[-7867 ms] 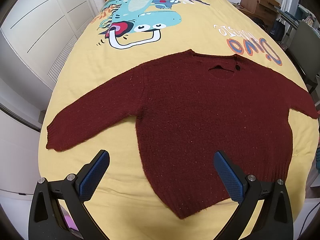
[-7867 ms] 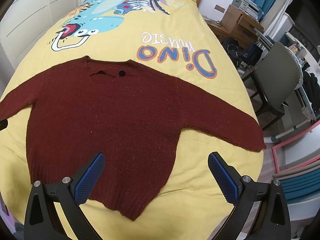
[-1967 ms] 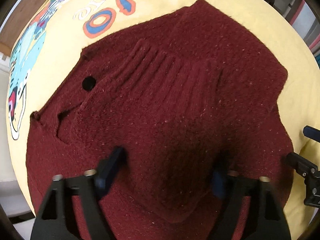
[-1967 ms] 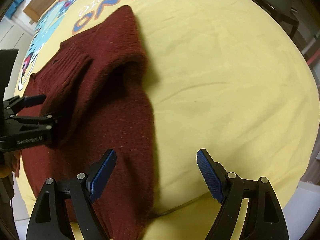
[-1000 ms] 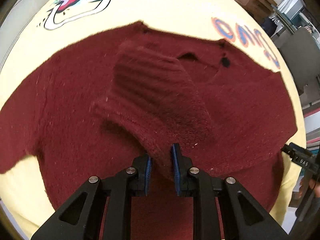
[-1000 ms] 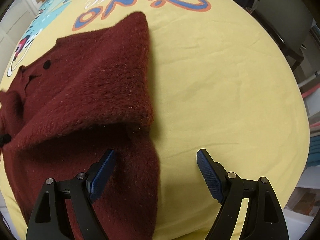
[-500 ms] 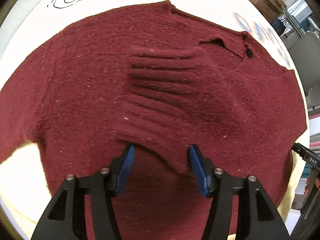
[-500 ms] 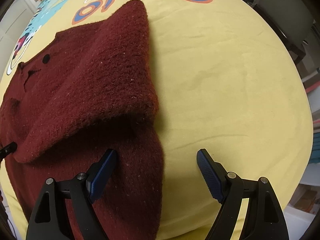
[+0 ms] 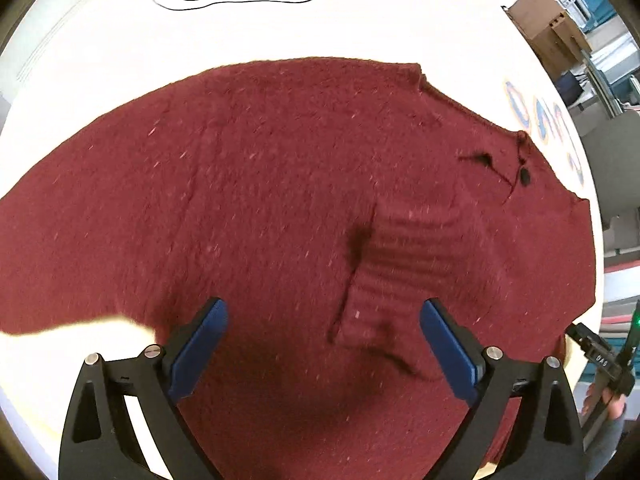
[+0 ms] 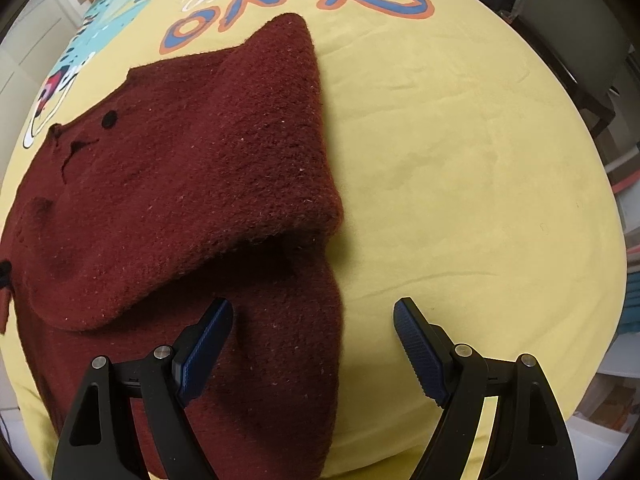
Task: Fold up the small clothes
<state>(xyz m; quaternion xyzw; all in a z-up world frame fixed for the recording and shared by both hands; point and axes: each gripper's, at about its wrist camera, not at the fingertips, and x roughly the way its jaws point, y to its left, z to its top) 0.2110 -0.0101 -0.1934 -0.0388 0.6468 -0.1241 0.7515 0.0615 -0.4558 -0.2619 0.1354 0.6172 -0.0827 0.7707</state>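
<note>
Lying flat on the bed [image 10: 460,152], the maroon sweater [image 9: 260,200] has one sleeve folded inward across its chest, the ribbed cuff [image 9: 400,272] resting on the body just ahead of the left gripper [image 9: 324,344]. That gripper's fingers are spreading, and nothing is caught between them; the cuff lies free on the knit. The right gripper [image 10: 312,340] hovers with its fingers held wide over the sweater's folded side edge, one finger above the fabric and the other above the yellow bedspread — pinching nothing.

The step in hand looks like letting the sleeve settle. Doing it well means lifting the left gripper clear so the fuzzy knit does not snag and drag the cuff askew. The other sleeve, probably the spread of maroon at the left wrist view's left edge — blurred there — would need the same inward fold, laid flat so the later folds stack evenly.
</note>
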